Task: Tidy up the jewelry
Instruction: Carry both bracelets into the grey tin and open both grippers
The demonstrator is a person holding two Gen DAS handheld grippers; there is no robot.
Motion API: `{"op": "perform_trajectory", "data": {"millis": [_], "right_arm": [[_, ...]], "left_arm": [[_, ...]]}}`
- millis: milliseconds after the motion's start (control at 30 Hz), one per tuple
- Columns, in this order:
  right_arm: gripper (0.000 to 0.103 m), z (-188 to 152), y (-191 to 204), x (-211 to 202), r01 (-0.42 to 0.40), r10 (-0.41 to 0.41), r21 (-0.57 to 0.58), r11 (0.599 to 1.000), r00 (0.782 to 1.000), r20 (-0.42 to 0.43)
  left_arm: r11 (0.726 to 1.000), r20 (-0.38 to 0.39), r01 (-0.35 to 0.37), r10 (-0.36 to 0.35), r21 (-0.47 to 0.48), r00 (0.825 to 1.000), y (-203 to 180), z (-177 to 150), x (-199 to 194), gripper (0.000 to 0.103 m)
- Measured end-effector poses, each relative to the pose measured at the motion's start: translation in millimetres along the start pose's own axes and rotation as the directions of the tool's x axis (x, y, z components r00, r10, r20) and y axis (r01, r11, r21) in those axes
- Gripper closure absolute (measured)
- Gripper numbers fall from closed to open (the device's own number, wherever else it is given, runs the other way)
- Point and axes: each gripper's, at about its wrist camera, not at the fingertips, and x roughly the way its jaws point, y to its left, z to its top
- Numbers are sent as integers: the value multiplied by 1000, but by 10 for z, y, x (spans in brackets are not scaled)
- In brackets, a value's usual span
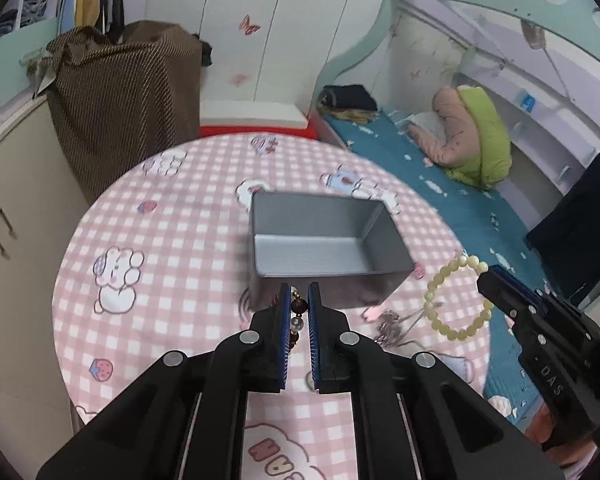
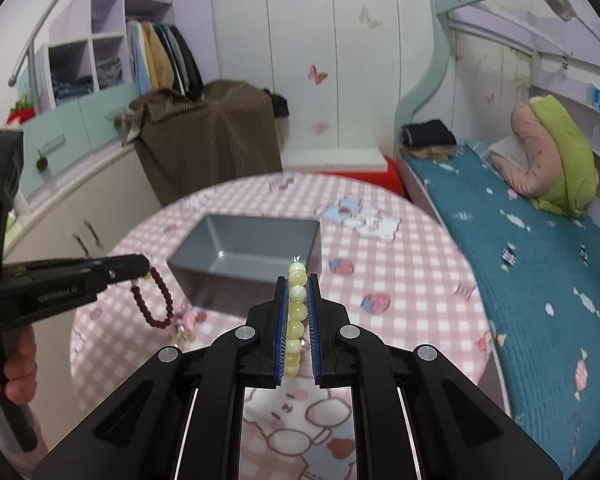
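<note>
An open grey box (image 1: 320,248) stands in the middle of the round pink checked table (image 1: 172,216); it also shows in the right wrist view (image 2: 256,244). My left gripper (image 1: 299,294) is shut on a dark red bead bracelet (image 1: 299,306), held just in front of the box; the bracelet hangs from it in the right wrist view (image 2: 158,300). My right gripper (image 2: 298,280) is shut on a pale yellow bead bracelet (image 2: 296,312), held above the table near the box's front; its loop shows in the left wrist view (image 1: 456,300).
A small tangle of pinkish silver jewelry (image 1: 392,326) lies on the table in front of the box, also in the right wrist view (image 2: 186,326). A bed with a blue cover (image 2: 540,272) is to the right. A brown draped object (image 1: 124,100) and cabinets stand behind left.
</note>
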Motion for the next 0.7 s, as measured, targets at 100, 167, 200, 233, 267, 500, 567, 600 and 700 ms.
{"op": "perform_trajectory", "data": {"millis": [100, 167, 200, 233, 267, 500, 567, 600, 700], "right_arm": [[93, 90, -10, -91, 10, -10, -12, 1000, 999, 34], [93, 155, -22, -153, 5, -4, -14, 1000, 998, 56], [93, 171, -24, -168, 4, -3, -16, 1000, 998, 63], [93, 204, -22, -190, 6, -4, -21, 1000, 997, 73], [93, 236, -18, -203, 6, -4, -26, 1000, 997, 80], [93, 440, 31, -213, -21, 24, -33, 999, 993, 112], [93, 522, 41, -192, -29, 33, -33, 999, 992, 122], [93, 549, 50, -182, -32, 36, -35, 999, 991, 126], [93, 649, 63, -71, -52, 55, -32, 998, 991, 118]], "left_arm": [[1000, 25, -1, 1, 10, 1000, -31, 45, -74, 96], [1000, 35, 9, -10, 13, 999, -44, 83, -116, 96], [1000, 38, 15, -16, 15, 999, -33, 104, -117, 96], [1000, 43, 22, -22, 14, 999, -41, 117, -135, 96], [1000, 47, 26, -26, 15, 999, -47, 128, -151, 96], [999, 99, 31, -33, 29, 995, -101, 330, -264, 96], [999, 113, 29, -32, 27, 993, -105, 425, -281, 96], [999, 118, 32, -35, 28, 992, -107, 462, -287, 96], [999, 127, 30, -32, 19, 991, -95, 581, -248, 96]]}}
